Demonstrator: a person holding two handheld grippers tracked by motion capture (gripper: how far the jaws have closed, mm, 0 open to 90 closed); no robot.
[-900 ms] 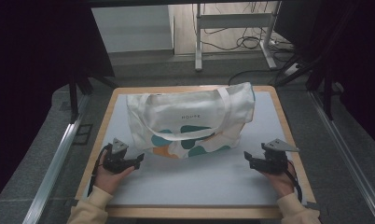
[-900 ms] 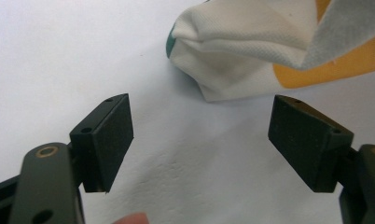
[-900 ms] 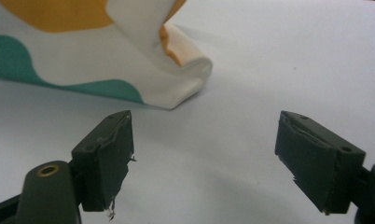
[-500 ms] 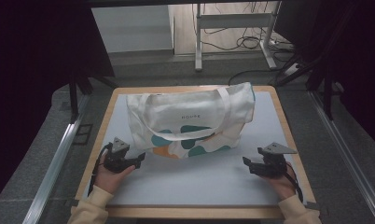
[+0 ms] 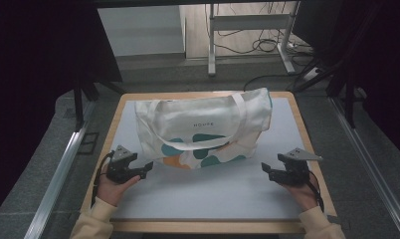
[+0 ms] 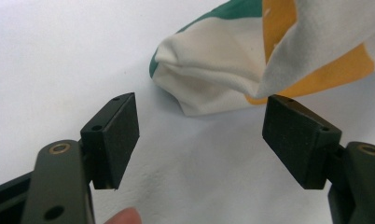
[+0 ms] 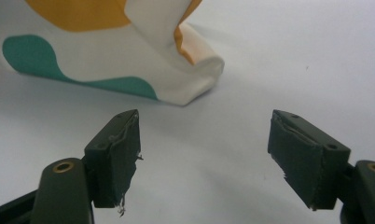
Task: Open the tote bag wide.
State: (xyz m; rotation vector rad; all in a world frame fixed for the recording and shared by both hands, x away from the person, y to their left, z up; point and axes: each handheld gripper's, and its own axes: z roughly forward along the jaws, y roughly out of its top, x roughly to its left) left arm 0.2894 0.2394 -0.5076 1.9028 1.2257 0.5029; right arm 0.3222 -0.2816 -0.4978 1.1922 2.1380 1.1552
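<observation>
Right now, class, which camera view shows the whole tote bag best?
The high view: the tote bag lies flat on the table, handles and print visible. The left gripper view and the right gripper view each show one bottom corner.

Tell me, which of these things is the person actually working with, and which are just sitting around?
In the job:
- tote bag, lying flat on the table
- left gripper, jaws open, near the bag's corner
- right gripper, jaws open, apart from the bag

Just around:
- white table top
- metal stand and cables on the floor beyond
</observation>
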